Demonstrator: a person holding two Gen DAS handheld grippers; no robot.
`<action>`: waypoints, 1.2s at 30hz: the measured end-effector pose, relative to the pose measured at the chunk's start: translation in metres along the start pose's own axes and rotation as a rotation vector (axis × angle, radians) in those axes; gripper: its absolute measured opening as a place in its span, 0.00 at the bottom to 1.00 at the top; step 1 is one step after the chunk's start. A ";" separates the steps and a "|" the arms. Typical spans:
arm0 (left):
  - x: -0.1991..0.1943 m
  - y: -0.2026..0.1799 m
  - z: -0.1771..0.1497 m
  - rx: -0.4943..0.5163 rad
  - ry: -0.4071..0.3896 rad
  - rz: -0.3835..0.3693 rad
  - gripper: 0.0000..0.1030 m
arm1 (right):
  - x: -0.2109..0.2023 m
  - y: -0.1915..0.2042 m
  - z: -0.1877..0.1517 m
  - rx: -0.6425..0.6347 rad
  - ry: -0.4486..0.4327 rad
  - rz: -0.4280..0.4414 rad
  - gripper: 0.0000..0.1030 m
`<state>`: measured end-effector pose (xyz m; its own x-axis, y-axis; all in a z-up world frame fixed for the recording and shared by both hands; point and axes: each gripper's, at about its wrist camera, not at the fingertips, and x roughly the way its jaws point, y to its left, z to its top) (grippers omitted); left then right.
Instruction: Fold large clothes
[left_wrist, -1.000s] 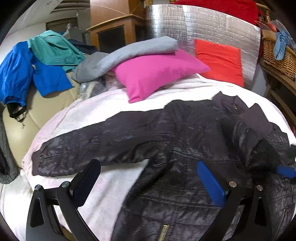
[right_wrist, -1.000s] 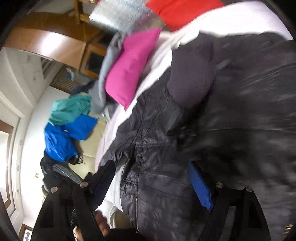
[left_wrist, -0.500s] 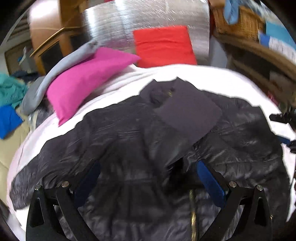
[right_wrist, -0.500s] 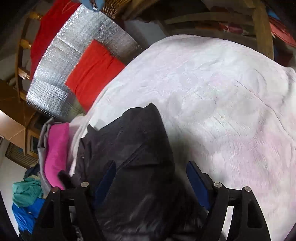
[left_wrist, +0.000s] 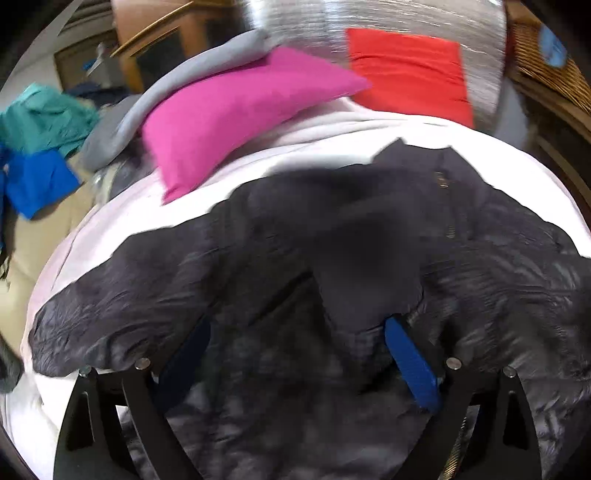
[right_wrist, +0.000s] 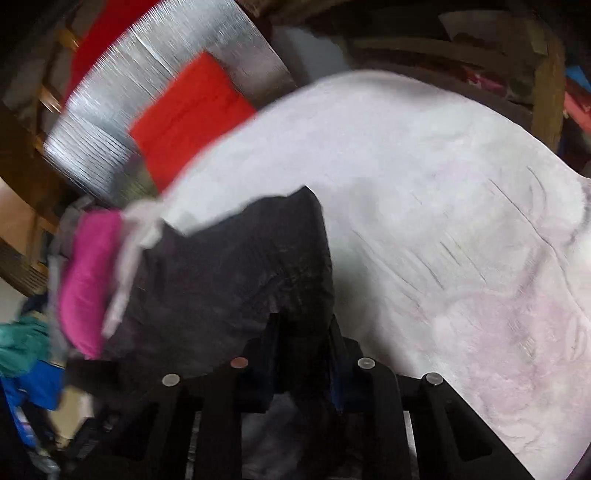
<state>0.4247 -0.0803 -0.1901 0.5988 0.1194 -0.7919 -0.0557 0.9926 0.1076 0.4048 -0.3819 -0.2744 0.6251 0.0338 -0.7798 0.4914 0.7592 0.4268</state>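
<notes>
A black quilted puffer jacket (left_wrist: 369, 266) lies spread on the white bed cover (left_wrist: 325, 140), one sleeve stretched to the left and the other folded across its chest. My left gripper (left_wrist: 295, 354) hovers open just over the jacket's front, with fabric between its blue-padded fingers. In the right wrist view my right gripper (right_wrist: 301, 354) is shut on a fold of the same jacket (right_wrist: 236, 266), which bunches up in front of the fingers at the jacket's right edge.
A pink pillow (left_wrist: 236, 107), a red cushion (left_wrist: 406, 70) and a grey garment (left_wrist: 155, 110) lie at the head of the bed. Teal and blue clothes (left_wrist: 37, 147) hang at the left. A wicker basket (left_wrist: 546, 66) and wooden furniture stand at the right.
My right gripper has closed from open onto the jacket's edge. My left gripper has swung back leftward and dropped closer to the jacket's front.
</notes>
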 end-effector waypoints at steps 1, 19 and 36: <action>-0.004 0.013 -0.002 -0.010 -0.004 0.025 0.93 | -0.001 -0.002 0.001 0.011 0.006 -0.005 0.24; -0.031 0.322 -0.097 -0.668 0.021 0.076 0.93 | -0.037 0.116 -0.070 -0.273 -0.063 0.254 0.46; 0.046 0.394 -0.149 -1.155 0.158 -0.096 0.57 | 0.031 0.128 -0.078 -0.273 0.113 0.113 0.37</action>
<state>0.3110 0.3195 -0.2733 0.5381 -0.0366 -0.8421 -0.7576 0.4169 -0.5022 0.4397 -0.2331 -0.2792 0.5871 0.1881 -0.7873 0.2327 0.8923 0.3868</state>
